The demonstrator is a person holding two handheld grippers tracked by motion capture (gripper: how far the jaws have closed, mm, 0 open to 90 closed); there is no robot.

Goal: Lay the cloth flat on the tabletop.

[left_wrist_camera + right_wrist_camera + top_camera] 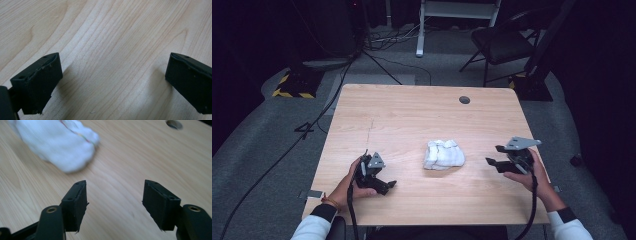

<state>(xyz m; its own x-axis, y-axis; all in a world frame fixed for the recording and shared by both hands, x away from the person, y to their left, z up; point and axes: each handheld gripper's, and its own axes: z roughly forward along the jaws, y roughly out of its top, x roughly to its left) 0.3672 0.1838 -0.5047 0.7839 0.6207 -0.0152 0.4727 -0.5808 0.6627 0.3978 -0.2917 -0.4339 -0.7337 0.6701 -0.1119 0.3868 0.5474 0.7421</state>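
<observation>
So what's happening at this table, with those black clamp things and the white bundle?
A person sits at a wooden table holding a two-jaw gripper in each hand. A white cloth bundle, which looks like a folded glove or sock, lies between them near the middle, and neither gripper touches it. The left gripper sits low over bare wood with its jaws wide apart. The right gripper is off to the bundle's right, jaws apart with nothing between them. Right now nothing is being held.

Light wood-grain table, square top, round cable hole near the far edge right of centre. One white bundled cloth is laid on it, slightly right of centre, towards the near side.
</observation>
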